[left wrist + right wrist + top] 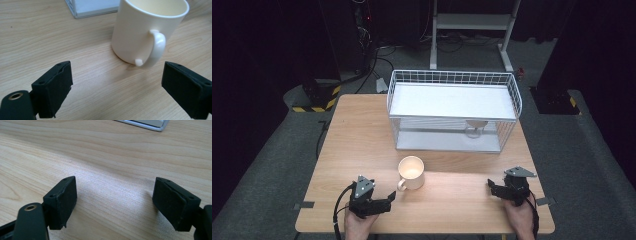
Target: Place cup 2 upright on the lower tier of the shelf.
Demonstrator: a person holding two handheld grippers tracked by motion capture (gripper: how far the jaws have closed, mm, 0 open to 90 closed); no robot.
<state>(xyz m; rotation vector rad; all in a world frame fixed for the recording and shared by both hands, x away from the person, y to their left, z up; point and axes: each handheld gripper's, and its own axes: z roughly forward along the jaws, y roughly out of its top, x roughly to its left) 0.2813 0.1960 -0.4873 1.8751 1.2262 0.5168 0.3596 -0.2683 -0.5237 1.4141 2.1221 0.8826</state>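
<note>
Now, left gripper (388, 199): it is held low over the near edge of the table (362, 140), pointing to the right and a little forward; the jaws are spread wide and nothing is gripped between them.
Left gripper, own view: the two black pads (53, 86) are seen apart with bare wood between them; the handle is found just ahead, nearer to the right pad.
Mug (411, 172): it is placed upright on the table, just beyond the left gripper tips, in front of the wire rack.
Handle (155, 48): it is turned toward the left gripper, and its loop stands vertical, so the jaws can be brought on both sides of it.
Relation for the coming move: the mug lies forward and slightly right of the left gripper, not touched yet; only a short advance seems needed.
Right gripper (493, 187): it is rested well apart at the right side, jaws open, nothing held.
Nearer hand: the left one, clearly.
Wire rack (454, 107): it stands behind the mug, toward the far edge.
</note>
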